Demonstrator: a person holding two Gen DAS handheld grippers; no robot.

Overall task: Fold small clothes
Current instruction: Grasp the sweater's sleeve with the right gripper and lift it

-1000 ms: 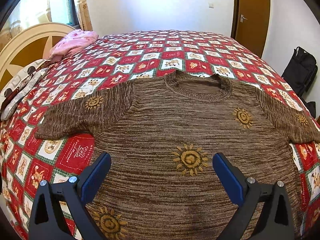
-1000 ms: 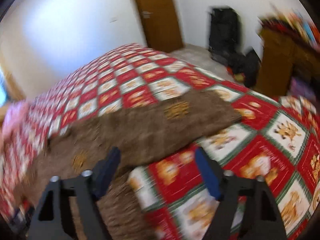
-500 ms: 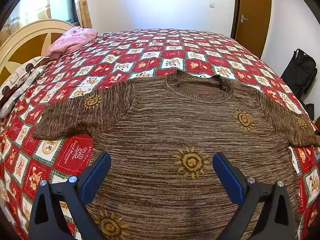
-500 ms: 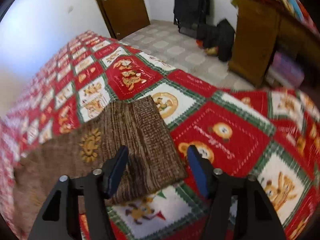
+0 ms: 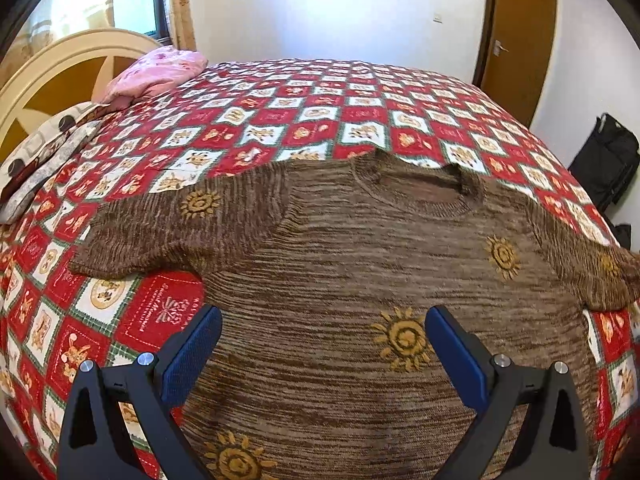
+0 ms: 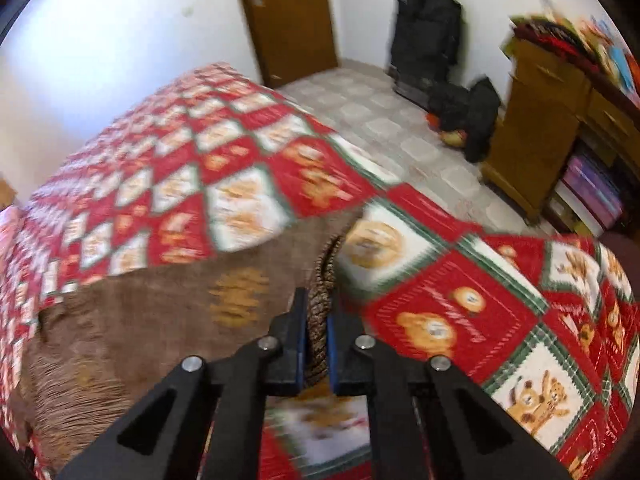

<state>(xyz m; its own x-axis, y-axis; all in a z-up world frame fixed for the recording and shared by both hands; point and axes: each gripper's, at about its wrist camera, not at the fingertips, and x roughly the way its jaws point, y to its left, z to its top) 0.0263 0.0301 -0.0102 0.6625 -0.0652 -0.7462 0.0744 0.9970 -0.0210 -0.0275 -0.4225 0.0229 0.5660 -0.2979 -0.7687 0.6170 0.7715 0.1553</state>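
The brown knitted sweater with yellow suns (image 5: 344, 280) lies flat on the red checked quilt (image 5: 280, 120), filling the frame's centre; my right gripper (image 6: 317, 320) has just closed on its sleeve cuff (image 6: 320, 308), so folding can begin; my left gripper (image 5: 322, 344) hovers wide apart, tilted downward.

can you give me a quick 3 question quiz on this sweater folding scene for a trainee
1. True or false: the left gripper is open over the brown sweater.
2. What does the right gripper pinch? A) pink pillow B) sleeve cuff C) bedspread
3. Fill in: the sweater lies on a red and white ____.

Key: 1 true. 2 B, the sleeve cuff. 3 bedspread.
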